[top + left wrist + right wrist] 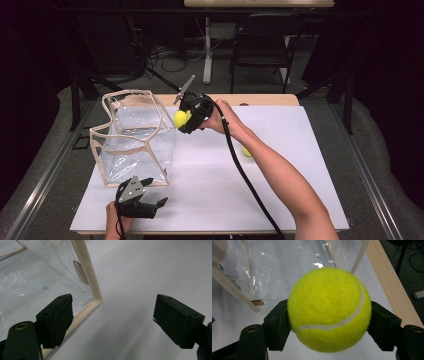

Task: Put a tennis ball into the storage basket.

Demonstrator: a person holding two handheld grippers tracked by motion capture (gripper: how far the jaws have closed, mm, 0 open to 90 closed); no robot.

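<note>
Right gripper view: tennis ball (pixel 329 309) between right tongs (pixel 329 322).

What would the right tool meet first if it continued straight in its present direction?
Probably the clear bag: the right tool, shut on the tennis ball, points at its transparent side, though depth is unclear.

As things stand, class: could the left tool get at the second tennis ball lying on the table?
Probably not directly. The left tool sits open near the clear bag, while that loose ball lies beyond the right forearm and its cable, which cross the path.
</note>
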